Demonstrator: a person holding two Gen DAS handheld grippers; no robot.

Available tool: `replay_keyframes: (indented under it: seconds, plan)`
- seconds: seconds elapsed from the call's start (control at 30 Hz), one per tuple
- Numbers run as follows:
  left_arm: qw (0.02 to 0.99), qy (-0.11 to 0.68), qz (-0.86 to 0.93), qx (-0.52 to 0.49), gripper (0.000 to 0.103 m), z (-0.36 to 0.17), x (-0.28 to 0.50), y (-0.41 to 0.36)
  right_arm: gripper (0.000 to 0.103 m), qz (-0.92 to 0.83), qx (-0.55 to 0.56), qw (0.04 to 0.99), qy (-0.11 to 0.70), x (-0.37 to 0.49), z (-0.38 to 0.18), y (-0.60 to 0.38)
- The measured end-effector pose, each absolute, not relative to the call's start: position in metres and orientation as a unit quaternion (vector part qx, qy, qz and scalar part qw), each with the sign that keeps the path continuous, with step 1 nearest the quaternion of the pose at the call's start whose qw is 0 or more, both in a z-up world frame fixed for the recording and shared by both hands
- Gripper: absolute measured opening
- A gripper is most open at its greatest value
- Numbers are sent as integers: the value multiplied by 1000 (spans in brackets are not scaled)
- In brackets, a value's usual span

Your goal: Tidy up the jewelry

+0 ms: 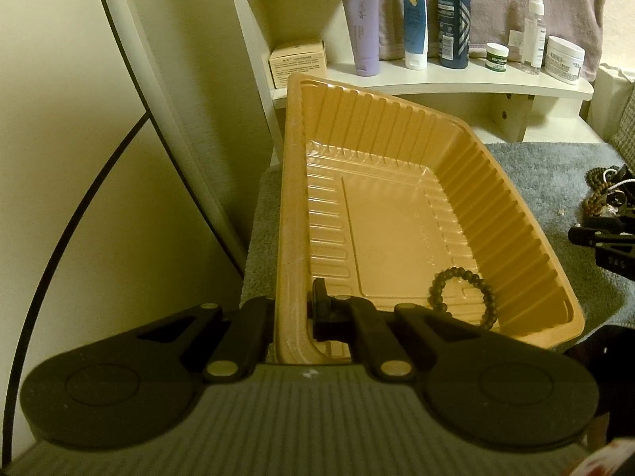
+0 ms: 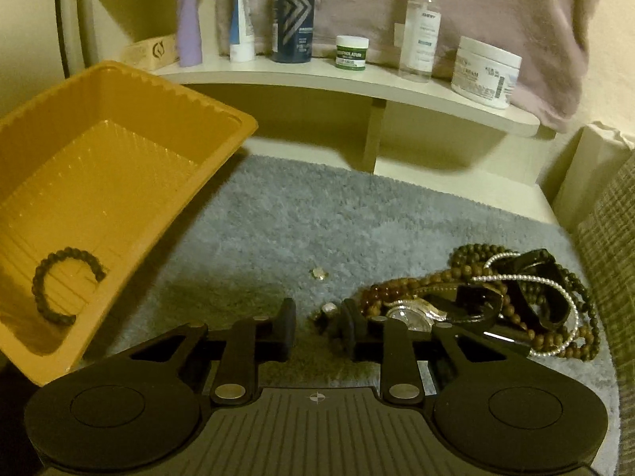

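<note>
We hold left tongs (image 1: 291, 317) clamped on tray (image 1: 397, 214) wall, tray tilted up off surface (image 2: 301, 214). Right tongs (image 2: 319, 327) apart, low beside jewelry pile (image 2: 496, 301) on grey fuzzy mat. One dark bead bracelet (image 2: 59, 285) already in tray. Our advice: pick single strand at pile edge, lift slowly, tangle likely. Tray: thin ribbed orange plastic, flexes; beads round, watch glossy.

Left gripper (image 1: 291, 313): jaws closed on the tray (image 1: 291, 182) rim, at its near left corner. Right gripper (image 2: 317, 331): jaws parted, holding nothing, low over the mat (image 2: 317, 214).
</note>
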State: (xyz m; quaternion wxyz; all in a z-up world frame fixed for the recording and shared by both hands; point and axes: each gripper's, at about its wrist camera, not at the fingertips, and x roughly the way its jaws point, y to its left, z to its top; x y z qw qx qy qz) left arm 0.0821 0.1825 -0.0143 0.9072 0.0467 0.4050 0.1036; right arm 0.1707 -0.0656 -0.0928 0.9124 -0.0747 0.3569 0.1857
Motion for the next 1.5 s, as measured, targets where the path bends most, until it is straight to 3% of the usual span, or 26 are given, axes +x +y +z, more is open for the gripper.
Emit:
replay_keyframes:
  seconds: [0.07, 0.1, 0.13, 0.33, 0.6, 0.9, 1.0, 1.07, 1.13, 1.17, 1.5]
  plan:
    - [907, 405, 103, 47, 3, -14, 82, 182, 19, 182, -83, 914, 354, 170, -93, -65]
    - [908, 404, 103, 48, 3, -14, 82, 182, 3, 179, -87, 915, 352, 169, -93, -65]
    - [908, 404, 103, 48, 3, -14, 82, 183, 1, 179, -85, 914, 354, 170, -93, -66]
    - [908, 403, 102, 48, 3, -14, 82, 183, 1, 180, -78, 918, 343, 165, -86, -68]
    - [909, 402, 102, 46, 3, -14, 81, 184, 1, 274, -3, 916, 294, 152, -34, -57]
    - [910, 399, 100, 42, 3, -12, 81, 184, 1, 392, -29, 877, 278, 133, -25, -10]
    - [911, 399, 99, 43, 3, -12, 81, 184, 2, 405, -33, 868, 287, 133, -32, -6]
    - [911, 399, 99, 41, 3, -12, 81, 185, 7, 393, -19, 874, 286, 136, -34, -12]
    - [911, 399, 98, 41, 3, -12, 81, 186, 29, 371, -6, 885, 281, 137, -33, -23]
    - [911, 399, 98, 41, 3, -13, 81, 186, 32, 359, -2, 890, 280, 139, -34, -30]
    - [911, 399, 98, 41, 3, -13, 80, 186, 33, 220, -37, 923, 314, 171, -63, -72]
